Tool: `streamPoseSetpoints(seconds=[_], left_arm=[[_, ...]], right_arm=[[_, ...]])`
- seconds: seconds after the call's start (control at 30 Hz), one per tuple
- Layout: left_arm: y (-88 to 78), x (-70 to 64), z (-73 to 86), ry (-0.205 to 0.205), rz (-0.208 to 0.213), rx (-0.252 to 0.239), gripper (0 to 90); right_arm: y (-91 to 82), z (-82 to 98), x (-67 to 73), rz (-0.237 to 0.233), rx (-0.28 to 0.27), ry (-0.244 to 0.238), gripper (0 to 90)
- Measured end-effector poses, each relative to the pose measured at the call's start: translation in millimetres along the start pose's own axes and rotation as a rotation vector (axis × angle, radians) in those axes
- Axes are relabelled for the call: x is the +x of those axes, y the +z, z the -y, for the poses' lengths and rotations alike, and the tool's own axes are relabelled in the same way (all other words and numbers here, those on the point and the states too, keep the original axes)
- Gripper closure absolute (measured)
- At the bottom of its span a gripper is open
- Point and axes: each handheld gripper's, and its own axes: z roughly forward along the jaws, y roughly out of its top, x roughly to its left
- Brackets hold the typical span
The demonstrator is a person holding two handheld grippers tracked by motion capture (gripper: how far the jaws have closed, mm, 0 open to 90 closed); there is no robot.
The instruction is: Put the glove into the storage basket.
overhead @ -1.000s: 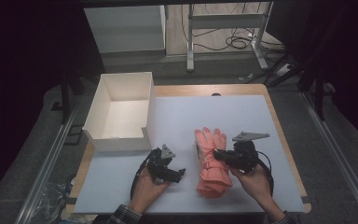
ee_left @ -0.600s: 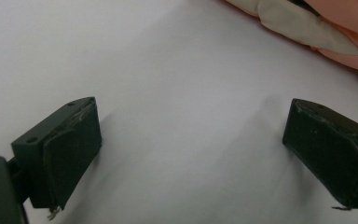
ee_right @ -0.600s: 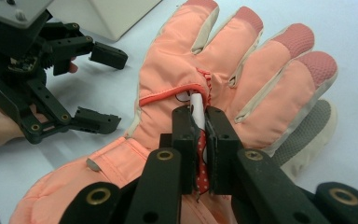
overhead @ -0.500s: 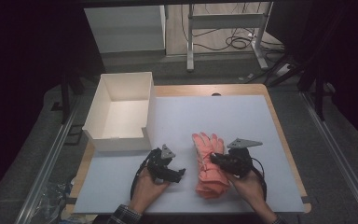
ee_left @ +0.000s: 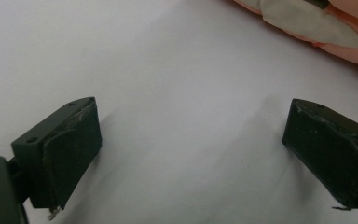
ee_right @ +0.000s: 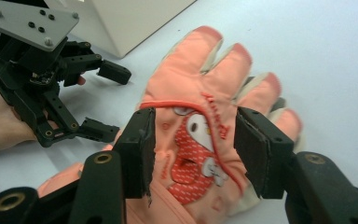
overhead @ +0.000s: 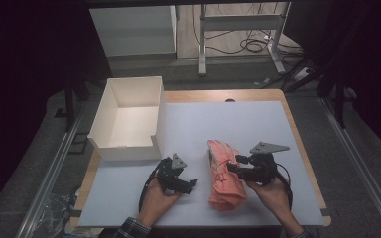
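White mat (overhead: 258, 129) covered the wood table; dim room w/ cables on floor behind. White box (overhead: 129, 119) sat at the mat's left-rear edge. Pink glove (overhead: 224, 173) lay front-centre—plenty of bare mat right & behind it. Right gripper (overhead: 234, 166) over the glove, jaws just opening, pads off the fabric. Left gripper (overhead: 191, 184) spread wide on bare mat, nothing between.

Glove (ee_left: 317, 23) is cut off by the top right corner in the left gripper view. In the right gripper view, its cuff is hidden behind the jaws; far fingertips are blurred.
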Motion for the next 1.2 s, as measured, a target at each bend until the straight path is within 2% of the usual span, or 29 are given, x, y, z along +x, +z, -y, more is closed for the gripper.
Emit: streamPoseSetpoints(seconds=[0.2,0.47,0.67,0.93,1.03,1.2], left_arm=[[-0.3,0.3,0.0,0.005,0.0,0.004,4.2],[-0.5,0.4,0.0,0.006,0.0,0.006,4.2],[-0.4,0.0,0.1,-0.001,0.002,0.006,4.2],[-0.9,-0.3,0.2,0.006,0.0,-0.002,4.2],[-2.6,-1.2,0.7,0.021,0.003,-0.012,4.6],[-5.9,0.9,1.7,0.03,-0.003,0.004,4.8]], right_arm=[[-13.4,3.9,-9.5,0.032,0.003,-0.018,49.4],[-24.6,28.0,-20.2,0.058,0.036,-0.023,61.5],[-28.0,50.5,-22.7,0.029,0.063,-0.001,64.2],[-26.0,75.3,-10.2,-0.023,0.09,-0.022,64.3],[-24.0,81.0,-5.4,-0.046,0.103,-0.028,64.3],[-18.7,87.0,3.0,-0.08,0.125,-0.041,64.3]])
